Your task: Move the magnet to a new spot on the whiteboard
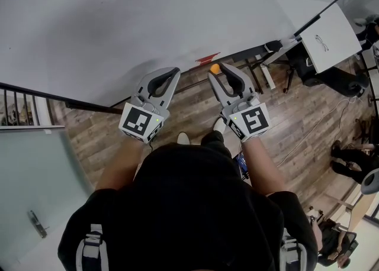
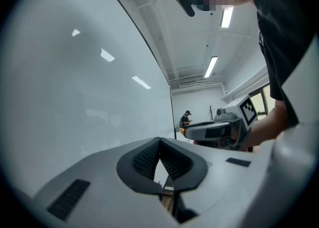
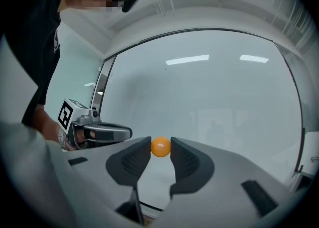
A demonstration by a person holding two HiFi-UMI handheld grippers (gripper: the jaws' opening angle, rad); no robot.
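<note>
Dark top (image 1: 189, 205) nearest lens, filling lower head view. Whiteboard (image 1: 148, 21) ahead of both tools. Left gripper (image 2: 159, 141) closed on nothing. Right gripper (image 1: 218, 76) pinching orange magnet (image 3: 160, 147) by its sides, close to board; contact unclear. Risk: round magnet squirting from pads if twisted, or snapping onto board askew. Containers: none seen

We wear a black short-sleeved shirt (image 1: 189, 205). Our left tool (image 1: 176, 72) and right tool (image 1: 217, 71) are pale grey. Both have black pads and black-and-white square markers.
</note>
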